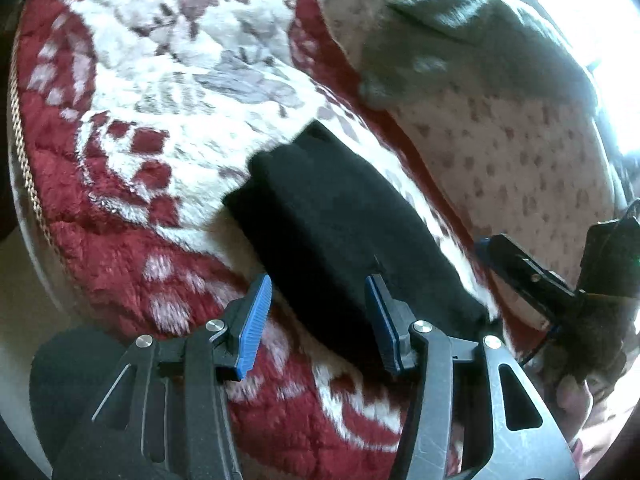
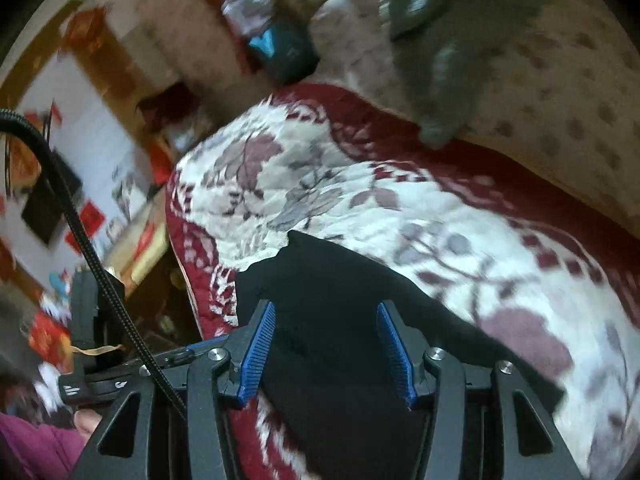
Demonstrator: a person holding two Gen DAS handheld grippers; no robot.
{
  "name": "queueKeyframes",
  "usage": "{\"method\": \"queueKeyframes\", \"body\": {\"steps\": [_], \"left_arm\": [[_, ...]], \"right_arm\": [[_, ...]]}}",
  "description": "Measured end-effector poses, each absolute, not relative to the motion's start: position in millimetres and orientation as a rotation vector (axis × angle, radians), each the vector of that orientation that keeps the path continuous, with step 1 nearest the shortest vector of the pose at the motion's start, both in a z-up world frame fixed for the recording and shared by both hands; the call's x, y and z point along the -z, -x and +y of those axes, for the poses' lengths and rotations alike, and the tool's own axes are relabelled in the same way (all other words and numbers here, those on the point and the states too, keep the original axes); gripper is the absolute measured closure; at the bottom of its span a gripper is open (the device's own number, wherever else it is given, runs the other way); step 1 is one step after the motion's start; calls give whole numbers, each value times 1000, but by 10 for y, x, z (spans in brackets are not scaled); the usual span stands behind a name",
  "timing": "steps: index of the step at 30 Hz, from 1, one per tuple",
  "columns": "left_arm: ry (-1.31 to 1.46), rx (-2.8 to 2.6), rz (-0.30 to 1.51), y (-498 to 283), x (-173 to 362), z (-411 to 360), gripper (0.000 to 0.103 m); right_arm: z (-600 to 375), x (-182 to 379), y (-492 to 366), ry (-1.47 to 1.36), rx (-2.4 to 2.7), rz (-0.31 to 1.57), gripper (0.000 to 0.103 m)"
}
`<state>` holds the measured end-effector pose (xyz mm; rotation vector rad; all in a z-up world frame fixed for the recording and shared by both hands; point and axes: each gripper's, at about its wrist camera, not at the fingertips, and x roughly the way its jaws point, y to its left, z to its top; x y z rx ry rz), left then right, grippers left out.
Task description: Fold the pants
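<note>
Left tool open, right tool open, over pants

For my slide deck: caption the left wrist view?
Open left gripper poised over folded black pants on a red floral blanket.

grey garment: motion-blurred, kind unclear | black pants: near end cut off by bottom edge

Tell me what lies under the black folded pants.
The black folded pants rest on a plush red-and-white floral blanket, which shows all around them. Whatever the blanket covers beneath cannot be seen. Both grippers, left and right, are open above the pants.
</note>
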<state>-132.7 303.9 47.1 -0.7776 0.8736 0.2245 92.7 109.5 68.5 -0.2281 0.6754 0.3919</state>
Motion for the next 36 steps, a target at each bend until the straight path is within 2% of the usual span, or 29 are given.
{"method": "queueKeyframes", "body": {"steps": [3,6,9,13,18,19,20,21,22,23,24,25,28,36], "left_arm": [[814,-254,865,1306,-403,3133,55],[851,-252,878,1270,-301,3183,44],[872,-248,864,1236,-252,3212,43],[877,-233,841,1188,-224,3198,31],[836,-247,816,1135,-221,3139,28],[823,-248,803,1129,-221,3127,28],[816,-239,786,1123,-223,3124,28],[813,-227,777,1107,-219,3130,36],[805,-205,780,1081,-216,3130,58],[796,-203,794,1068,-211,3135,66],[792,-197,802,1057,-207,3143,68],[799,-187,798,1065,-220,3158,77],[798,-146,762,1122,-387,3130,84],[647,-32,633,1219,-1143,2677,85]], "right_arm": [[1333,-649,-1193,319,-398,698,52],[1542,-574,-1474,398,-410,735,51],[1716,-451,-1730,485,-406,781,51],[1856,-284,-2028,573,-406,841,51],[1911,-111,-2281,596,-425,918,50],[1920,-93,-2300,590,-434,919,53],[1920,-76,-2314,587,-440,914,63],[1924,-41,-2331,594,-428,907,67],[1927,-26,-2334,601,-411,898,70],[1927,-32,-2328,593,-411,890,76],[1898,-68,-2312,564,-413,879,79],[1867,-112,-2291,535,-423,874,82],[1789,-314,-2140,447,-466,830,86],[1510,-1171,-1262,246,-540,615,86]]}}
